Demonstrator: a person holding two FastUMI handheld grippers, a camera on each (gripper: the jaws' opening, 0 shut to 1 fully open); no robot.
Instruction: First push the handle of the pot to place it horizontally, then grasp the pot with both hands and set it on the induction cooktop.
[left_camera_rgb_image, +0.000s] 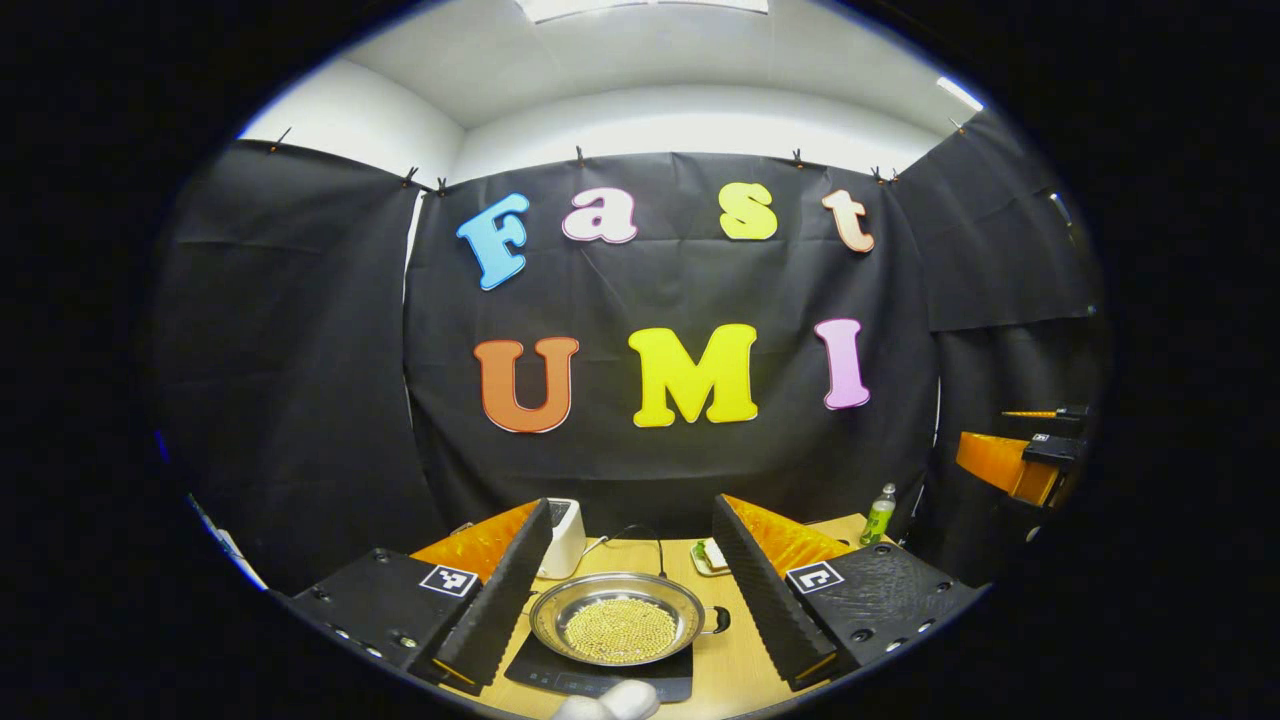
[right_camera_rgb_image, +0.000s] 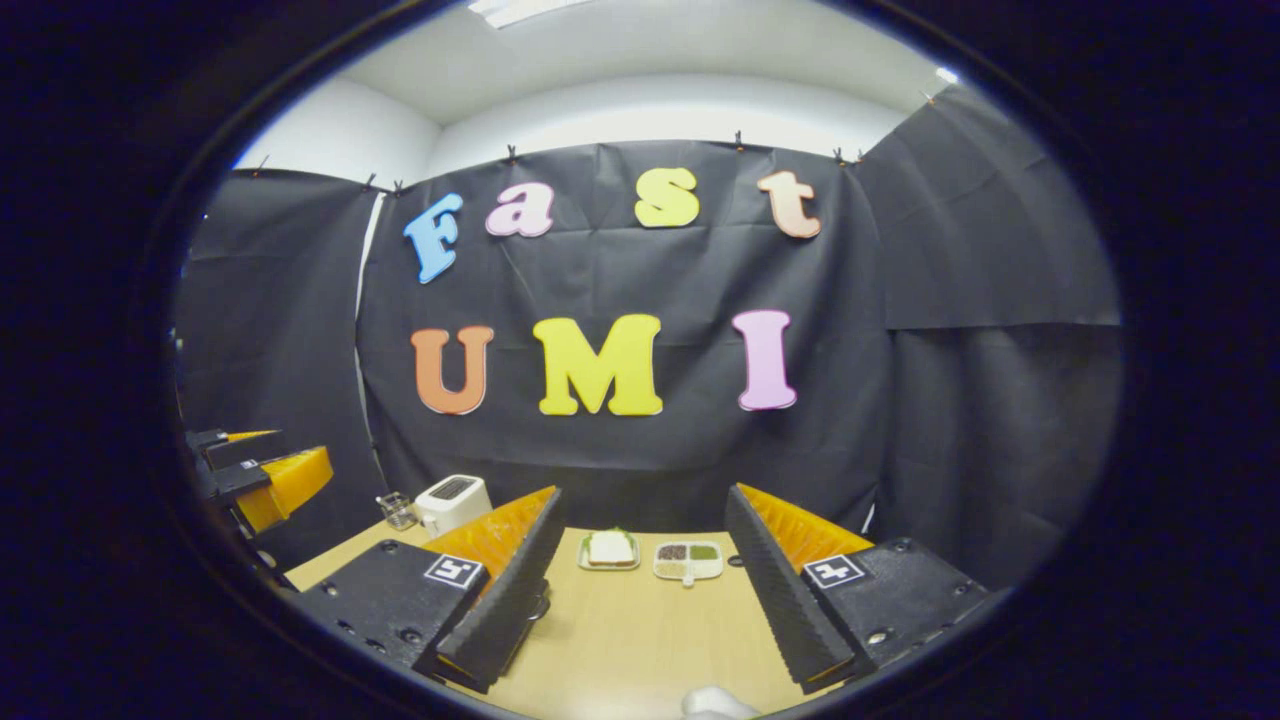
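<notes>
1. On the table (left_camera_rgb_image: 745, 665), the pot (left_camera_rgb_image: 618, 620) sits on the dark induction cooktop (left_camera_rgb_image: 600, 675), its bed of small golden beads showing and a short handle (left_camera_rgb_image: 716, 620) pointing to the right of the left gripper view.
2. Above it, the left hand-held gripper (left_camera_rgb_image: 620, 590) hangs with its fingers spread wide apart, gripping nothing.
3. Off to the side, the right hand-held gripper (right_camera_rgb_image: 640, 590) is likewise spread and empty, over bare table near a sandwich plate (right_camera_rgb_image: 610, 549) and a divided dish (right_camera_rgb_image: 688, 560).
4. Judged from this, the placement looks done.
5. Risk: any low sweep of a finger could clip the rim or handle, sliding the pot off-centre and spilling beads.
6. A toaster (left_camera_rgb_image: 562, 537) and a bottle (left_camera_rgb_image: 879, 514) stand near, also easy to knock.
</notes>
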